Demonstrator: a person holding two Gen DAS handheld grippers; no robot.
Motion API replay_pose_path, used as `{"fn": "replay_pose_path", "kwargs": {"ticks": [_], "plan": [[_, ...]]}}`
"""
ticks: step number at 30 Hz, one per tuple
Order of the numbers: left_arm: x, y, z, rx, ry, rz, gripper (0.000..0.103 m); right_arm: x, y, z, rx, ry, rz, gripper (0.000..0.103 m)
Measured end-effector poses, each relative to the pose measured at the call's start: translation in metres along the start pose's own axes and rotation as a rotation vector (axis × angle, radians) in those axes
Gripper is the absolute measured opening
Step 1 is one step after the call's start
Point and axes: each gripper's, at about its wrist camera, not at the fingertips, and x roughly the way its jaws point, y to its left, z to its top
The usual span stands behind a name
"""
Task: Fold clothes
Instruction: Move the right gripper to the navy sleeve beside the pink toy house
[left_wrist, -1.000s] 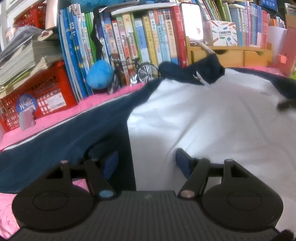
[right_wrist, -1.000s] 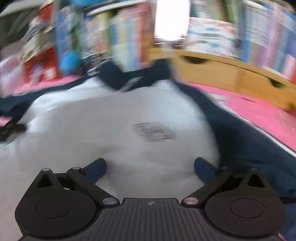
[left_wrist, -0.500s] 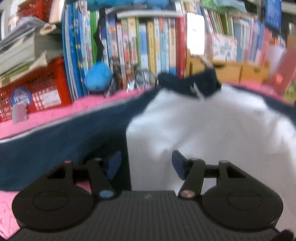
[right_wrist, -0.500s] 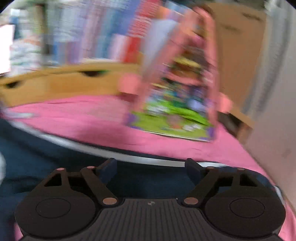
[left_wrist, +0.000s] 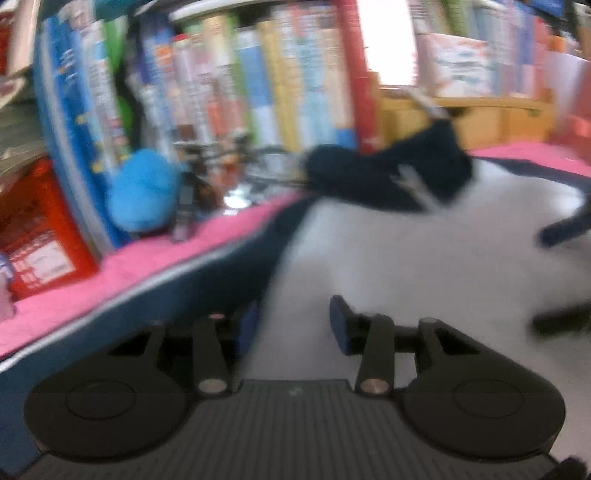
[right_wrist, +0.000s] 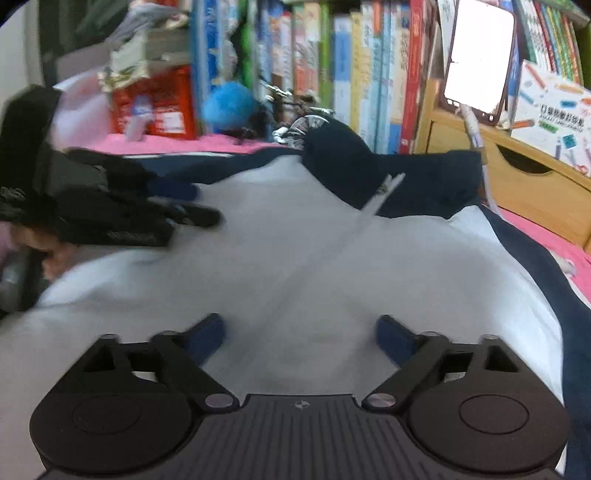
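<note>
In the left wrist view, the left gripper (left_wrist: 293, 321) sat low over the jacket (left_wrist: 424, 258), its jaws closing with a moderate gap between the blue pads; the seam where the white front panel met the navy sleeve (left_wrist: 207, 291) lay between them, but motion blur prevented confirming pad contact with the cloth. In the right wrist view, the right gripper (right_wrist: 299, 336) was spread wide and opening, with only the flat white panel and its zipper line (right_wrist: 354, 229) beneath the gap and nothing gripped. The jacket lay spread face up on the pink table cover (right_wrist: 177, 142), navy collar (right_wrist: 369, 166) at the far end. To the left in that view, a hand (right_wrist: 44, 247) carried the left gripper above the white panel. Beyond the collar stood a blue plush ball (right_wrist: 229, 103), a miniature bicycle (right_wrist: 295, 118), a red crate (right_wrist: 159, 103), a row of upright books (right_wrist: 332, 66), a lit phone (right_wrist: 478, 59) and a wooden drawer unit (right_wrist: 524, 177).
</note>
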Motion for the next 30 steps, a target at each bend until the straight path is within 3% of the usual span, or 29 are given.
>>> {"fn": "replay_pose_path", "kwargs": {"ticks": [3,7,8,11,12,14,18,21,23,24,26,30], "plan": [[0.015,0.038,-0.004,-0.072,0.028,0.094,0.044,0.01,-0.037,0.003,0.056,-0.035,-0.039,0.103],[0.023,0.073,-0.014,-0.08,0.052,0.24,0.044,0.016,-0.098,-0.003,0.142,-0.032,-0.232,0.102],[0.025,0.08,-0.015,-0.079,0.059,0.274,0.044,0.018,-0.115,-0.006,0.182,-0.031,-0.286,0.102],[0.023,0.085,-0.02,-0.036,0.076,0.372,0.044,0.01,-0.163,-0.008,0.37,-0.012,-0.588,0.102],[0.018,0.088,-0.023,-0.045,0.073,0.367,0.042,0.005,-0.171,-0.009,0.413,0.007,-0.682,0.097],[0.0,0.092,-0.027,-0.144,0.045,0.273,0.043,-0.009,-0.156,-0.012,0.336,-0.003,-0.745,0.09],[-0.041,0.066,-0.025,-0.224,0.003,0.071,0.042,-0.033,-0.11,-0.022,0.244,-0.088,-0.543,0.092],[-0.059,0.024,-0.021,-0.142,0.005,-0.081,0.044,-0.037,-0.081,-0.025,0.266,-0.101,-0.273,0.093],[-0.057,0.0,-0.023,-0.099,0.035,-0.131,0.044,-0.035,-0.063,-0.031,0.268,-0.081,-0.154,0.094],[-0.055,-0.008,-0.027,-0.08,0.042,-0.13,0.045,-0.034,-0.056,-0.036,0.245,-0.066,-0.136,0.094],[-0.055,-0.015,-0.036,-0.081,0.009,-0.105,0.047,-0.033,-0.059,-0.047,0.192,-0.038,-0.2,0.094],[-0.054,-0.015,-0.036,-0.099,0.013,-0.097,0.052,-0.049,-0.117,-0.079,0.269,-0.038,-0.347,0.095]]}}
